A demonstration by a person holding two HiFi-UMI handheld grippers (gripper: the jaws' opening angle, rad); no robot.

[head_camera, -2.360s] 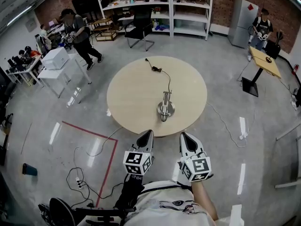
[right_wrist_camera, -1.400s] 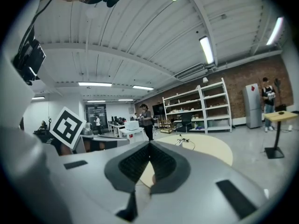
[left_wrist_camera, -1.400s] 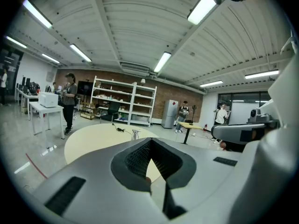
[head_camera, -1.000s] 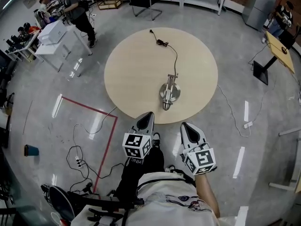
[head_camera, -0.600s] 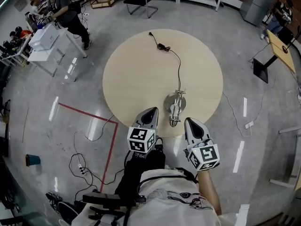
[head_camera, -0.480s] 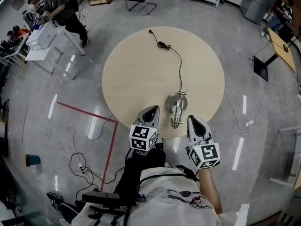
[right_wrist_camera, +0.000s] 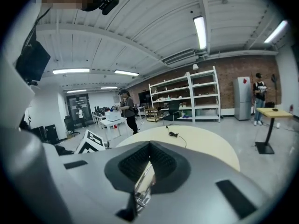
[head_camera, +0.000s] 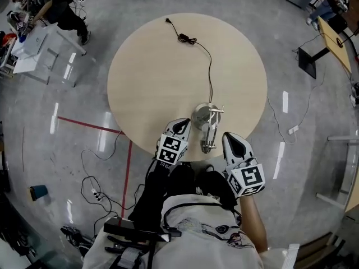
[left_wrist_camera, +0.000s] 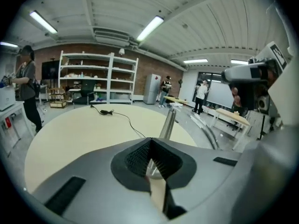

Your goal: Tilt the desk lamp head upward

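Silver metal desk lamp (head_camera: 206, 129) at the 6 o'clock edge of the round beige table (head_camera: 146, 72), long axis 12-to-6, head toward you, your left gripper (head_camera: 180, 126) and right gripper (head_camera: 230, 140) closed empty, now flanking it, closer than earlier.

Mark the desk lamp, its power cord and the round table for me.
desk lamp (head_camera: 201, 115), head view, its round metal base.
power cord (head_camera: 211, 74), head view, mid-length on the tabletop.
round table (head_camera: 146, 83), head view, bare top left of the cord.

Bright ceiling strips (right_wrist_camera: 200, 29), fisheye-warped edges
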